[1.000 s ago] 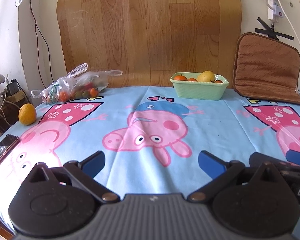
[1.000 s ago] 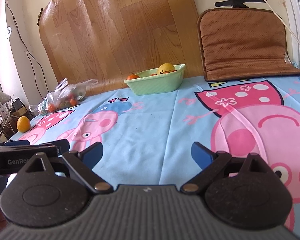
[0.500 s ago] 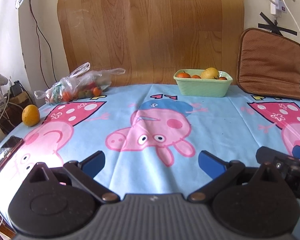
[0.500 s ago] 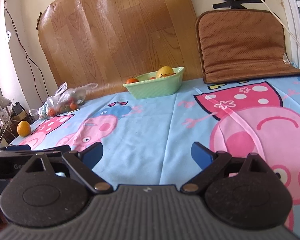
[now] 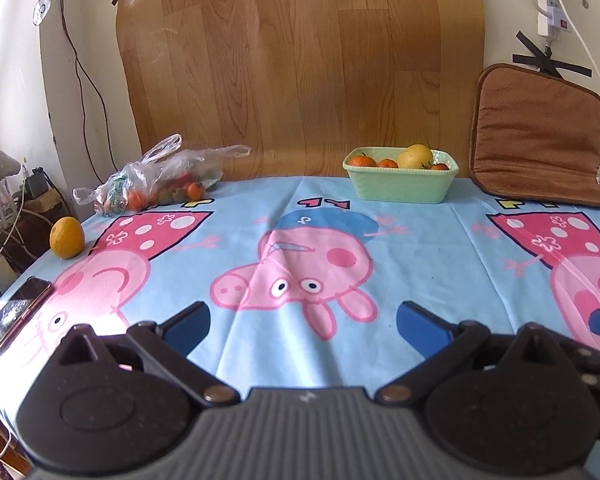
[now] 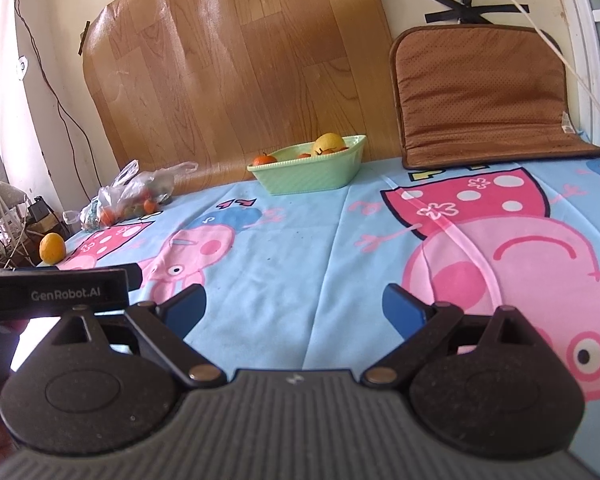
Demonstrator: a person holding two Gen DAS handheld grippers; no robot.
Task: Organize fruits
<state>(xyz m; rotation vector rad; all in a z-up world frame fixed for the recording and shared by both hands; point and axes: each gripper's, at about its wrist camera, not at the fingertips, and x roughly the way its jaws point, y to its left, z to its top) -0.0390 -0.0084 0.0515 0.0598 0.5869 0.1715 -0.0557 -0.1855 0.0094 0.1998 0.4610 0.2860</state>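
Observation:
A pale green bowl (image 5: 400, 186) (image 6: 312, 178) at the table's far side holds small oranges and a yellow fruit (image 5: 415, 156). A clear plastic bag (image 5: 160, 180) (image 6: 128, 198) with more small fruits lies at the far left. A lone yellow-orange fruit (image 5: 67, 237) (image 6: 52, 248) sits near the left table edge. My left gripper (image 5: 302, 326) and my right gripper (image 6: 294, 306) both hover open over the near tablecloth, holding nothing. The left gripper's body (image 6: 54, 294) shows at the left of the right wrist view.
A cartoon-pig tablecloth (image 5: 300, 240) covers the table. A phone (image 5: 18, 312) lies at the near left edge. A brown cushion (image 5: 540, 140) (image 6: 484, 96) leans at the back right, a wood-pattern sheet (image 5: 300, 60) on the wall. Cables hang at left.
Both grippers have drawn back and risen slightly, so the bowl and bag appear a little farther off. The jaws stay open; no fruit has moved.

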